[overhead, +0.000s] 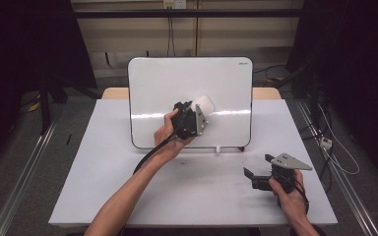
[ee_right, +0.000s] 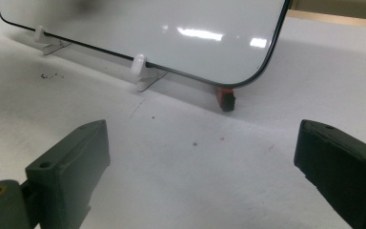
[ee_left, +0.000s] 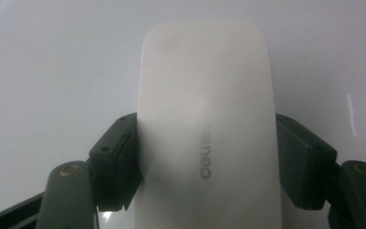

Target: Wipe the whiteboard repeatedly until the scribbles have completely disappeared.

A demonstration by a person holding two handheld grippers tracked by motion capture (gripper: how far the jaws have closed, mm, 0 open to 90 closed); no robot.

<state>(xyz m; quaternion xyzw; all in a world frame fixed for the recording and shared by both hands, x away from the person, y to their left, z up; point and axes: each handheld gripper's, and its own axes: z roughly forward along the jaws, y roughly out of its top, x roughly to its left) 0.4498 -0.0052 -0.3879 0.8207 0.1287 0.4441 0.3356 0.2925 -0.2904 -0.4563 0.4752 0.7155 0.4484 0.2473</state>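
Left tool clamps an eraser flat against the propped whiteboard for wiping; right tool waits open on the desk.

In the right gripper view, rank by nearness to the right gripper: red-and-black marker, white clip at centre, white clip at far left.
1. Red-and-black marker: under the whiteboard's lower right corner, just ahead of the right gripper.
2. Centre white clip: on the board's bottom edge, slightly farther.
3. Far-left white clip: farthest.
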